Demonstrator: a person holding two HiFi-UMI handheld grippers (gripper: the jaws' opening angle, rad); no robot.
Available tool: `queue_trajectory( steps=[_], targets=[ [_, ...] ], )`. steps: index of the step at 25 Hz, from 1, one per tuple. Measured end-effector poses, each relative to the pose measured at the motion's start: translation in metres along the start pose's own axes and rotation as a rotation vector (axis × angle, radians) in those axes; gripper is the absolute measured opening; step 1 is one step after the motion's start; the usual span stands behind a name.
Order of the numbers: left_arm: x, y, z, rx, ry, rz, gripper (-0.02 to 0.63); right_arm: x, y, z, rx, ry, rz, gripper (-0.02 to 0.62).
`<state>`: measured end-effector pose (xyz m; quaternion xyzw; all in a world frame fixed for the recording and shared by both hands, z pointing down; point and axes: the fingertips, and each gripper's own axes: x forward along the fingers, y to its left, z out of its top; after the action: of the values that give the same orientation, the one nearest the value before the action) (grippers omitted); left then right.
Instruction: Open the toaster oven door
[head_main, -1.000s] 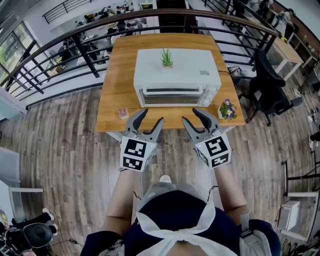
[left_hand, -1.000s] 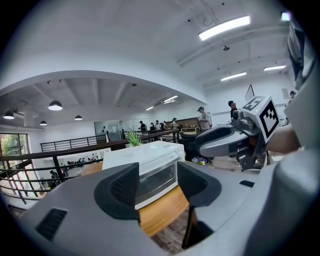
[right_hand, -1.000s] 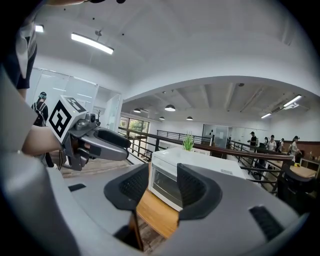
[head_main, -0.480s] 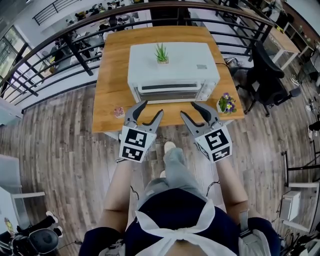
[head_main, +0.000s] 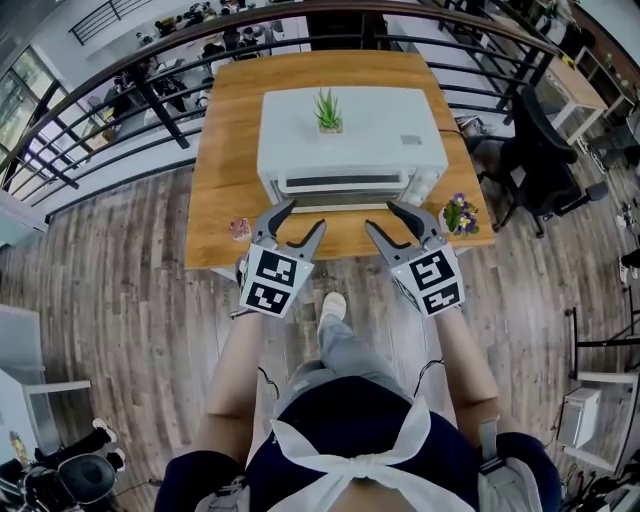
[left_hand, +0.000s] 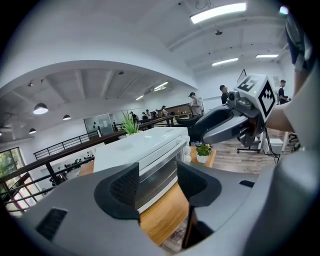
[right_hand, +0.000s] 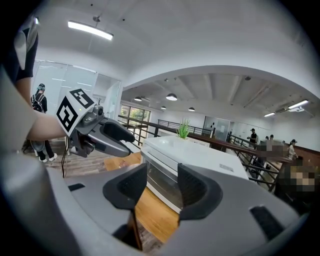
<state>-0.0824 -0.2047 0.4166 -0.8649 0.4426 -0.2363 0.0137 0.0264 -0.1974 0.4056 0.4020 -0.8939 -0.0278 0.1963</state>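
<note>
**Two open grippers, both short of a shut oven door**

Two grippers hover side by side over the near edge of a wooden table (head_main: 222, 150), and neither touches anything. A small pink thing (head_main: 239, 228) lies on the table just left of the left gripper (head_main: 301, 217). That gripper's jaws stand apart with nothing between the pads. In its own view they frame the oven's front from a short way off.

The toaster oven (head_main: 350, 135) sits on the table just ahead of both grippers, its front facing them. It is a white box with a flat top, and a small green plant (head_main: 328, 112) in a pot stands on it. The door (head_main: 342, 186) is shut and upright. It has a long dark glass window with a pale bar handle running along its upper edge. White knobs (head_main: 424, 186) sit at the right end of the front, ahead of the right gripper (head_main: 387, 219).

The right gripper's jaws have just been opening and stand wide. Nothing is held; only the oven's front shows beyond the gap. A little pot of purple flowers (head_main: 458, 215) stands on the table just right of this gripper, near the corner.
</note>
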Motion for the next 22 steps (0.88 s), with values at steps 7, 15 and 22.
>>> queue_trajectory(
  steps=[7, 15, 22],
  targets=[
    [0.019, 0.016, -0.007, 0.027, 0.05, -0.001, 0.23, 0.024, -0.018, -0.011, 0.0, 0.047, 0.003, 0.201],
    [0.042, 0.034, -0.01, 0.033, 0.078, -0.004, 0.229, 0.051, -0.036, -0.025, -0.011, 0.108, 0.015, 0.219],
    [0.06, 0.039, -0.021, 0.09, 0.142, -0.02, 0.229, 0.069, -0.047, -0.04, -0.022, 0.176, 0.033, 0.221]
  ],
)
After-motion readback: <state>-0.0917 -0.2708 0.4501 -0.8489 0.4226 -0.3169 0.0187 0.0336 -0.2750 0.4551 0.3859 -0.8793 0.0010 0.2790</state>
